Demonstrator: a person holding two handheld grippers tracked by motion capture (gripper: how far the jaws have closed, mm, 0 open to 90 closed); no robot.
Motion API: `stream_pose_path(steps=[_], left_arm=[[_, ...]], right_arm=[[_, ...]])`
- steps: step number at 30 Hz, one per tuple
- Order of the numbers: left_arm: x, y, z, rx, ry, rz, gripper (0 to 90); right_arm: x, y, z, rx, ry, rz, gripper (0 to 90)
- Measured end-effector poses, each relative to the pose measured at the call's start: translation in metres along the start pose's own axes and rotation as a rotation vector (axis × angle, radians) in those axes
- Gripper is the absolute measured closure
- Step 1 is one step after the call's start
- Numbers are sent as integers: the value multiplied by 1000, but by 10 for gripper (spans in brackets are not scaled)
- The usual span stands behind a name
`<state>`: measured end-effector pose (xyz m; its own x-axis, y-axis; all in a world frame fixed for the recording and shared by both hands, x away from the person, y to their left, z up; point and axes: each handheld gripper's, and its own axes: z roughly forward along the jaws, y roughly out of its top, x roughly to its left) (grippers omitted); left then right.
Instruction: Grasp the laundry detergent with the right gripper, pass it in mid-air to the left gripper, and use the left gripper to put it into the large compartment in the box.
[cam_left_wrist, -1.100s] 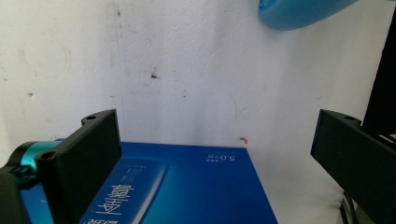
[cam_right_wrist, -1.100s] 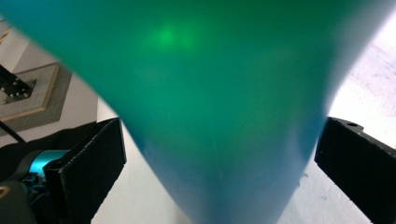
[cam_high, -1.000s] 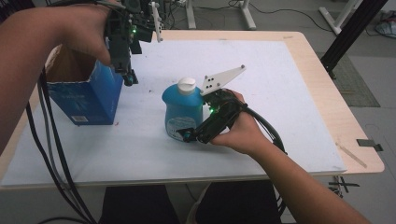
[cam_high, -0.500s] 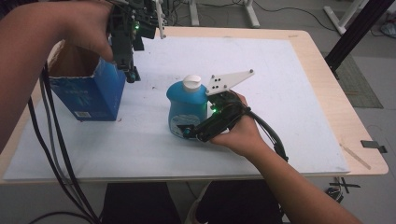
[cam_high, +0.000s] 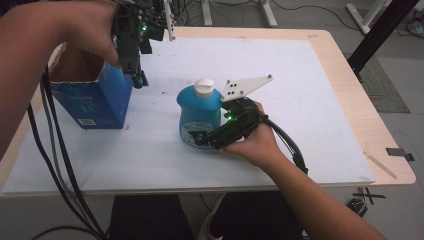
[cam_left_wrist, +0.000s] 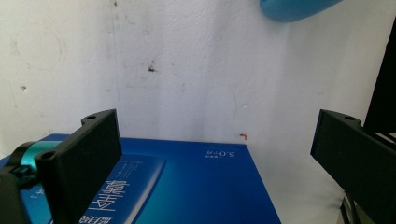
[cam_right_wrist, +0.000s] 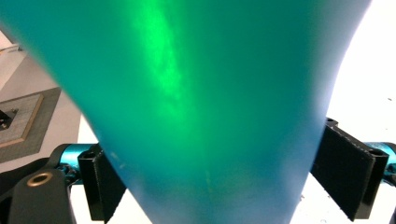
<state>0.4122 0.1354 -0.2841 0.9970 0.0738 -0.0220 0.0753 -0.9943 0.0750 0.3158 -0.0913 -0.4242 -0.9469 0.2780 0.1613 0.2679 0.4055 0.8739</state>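
Note:
A blue bottle (cam_high: 199, 114) with a white cap stands mid-table on the white mat. My right gripper (cam_high: 202, 136) lies level at its lower body, coming in from the right. Its jaws have just been closing, and in the right gripper view the bottle (cam_right_wrist: 205, 93) fills the gap, both pads (cam_right_wrist: 343, 172) touching its sides. An open blue carton (cam_high: 92, 97) stands at the left. My left gripper (cam_high: 139, 80) hangs open, pointing down over the carton's right edge. In the left gripper view its jaws (cam_left_wrist: 215, 154) stand wide apart above the carton's printed side (cam_left_wrist: 187, 191), nothing between them.
A white mat (cam_high: 300, 90) covers most of the wooden table (cam_high: 345, 65). Black cables (cam_high: 55, 150) trail down from the left gripper over the table's front left edge. The bottle's base (cam_left_wrist: 294, 7) shows at the top of the left gripper view.
The bottle and the right gripper have shifted slightly to the right, and the gripper's grey plate has swung a little. The left gripper holds its place over the carton.

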Motion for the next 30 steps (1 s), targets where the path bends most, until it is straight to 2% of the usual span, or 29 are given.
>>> stream_pose_path(steps=[2, 9, 13, 17, 30], left_arm=[[0, 0, 0, 5, -1, -2, 17], [1, 0, 1, 5, -1, -5, 18], [1, 0, 1, 6, -2, -3, 17], [2, 1, 2, 7, -2, -5, 17], [3, 0, 4, 12, -5, -8, 17]], right_arm=[[0, 0, 0, -2, -3, -3, 167], [0, 1, -1, -13, -6, -4, 172], [0, 1, -1, -22, -4, -14, 207], [1, 0, -1, -18, 3, -19, 254], [2, 0, 0, -20, 4, -32, 328]])
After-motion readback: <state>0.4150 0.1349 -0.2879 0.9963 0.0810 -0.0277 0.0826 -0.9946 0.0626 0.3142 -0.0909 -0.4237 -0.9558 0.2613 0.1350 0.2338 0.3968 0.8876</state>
